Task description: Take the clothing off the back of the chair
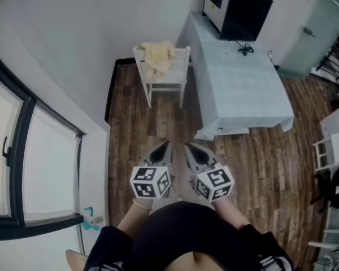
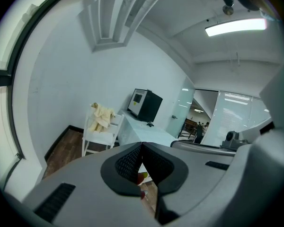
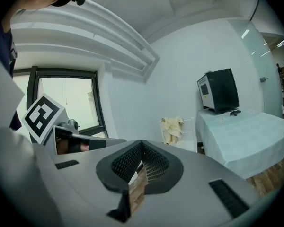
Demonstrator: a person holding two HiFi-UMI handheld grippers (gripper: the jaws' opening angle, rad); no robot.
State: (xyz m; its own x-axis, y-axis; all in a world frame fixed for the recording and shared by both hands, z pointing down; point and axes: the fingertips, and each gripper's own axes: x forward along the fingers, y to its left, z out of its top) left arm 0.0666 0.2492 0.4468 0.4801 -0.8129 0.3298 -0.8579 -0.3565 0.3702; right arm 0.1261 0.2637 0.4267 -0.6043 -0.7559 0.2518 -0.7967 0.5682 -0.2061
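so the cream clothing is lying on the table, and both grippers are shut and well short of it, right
No: the head view shows the cream clothing draped over the back of the white chair beside the table, not lying on it. The left gripper and right gripper are shut and well short of it.

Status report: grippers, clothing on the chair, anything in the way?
Left hand-held gripper and right hand-held gripper shut, empty. Clothing draped over chair back, untouched. Table close beside chair.

Head view overhead, steeply down; both claw views low, forward, distant; all share chair [image 1: 168, 87], table [image 1: 243, 89]
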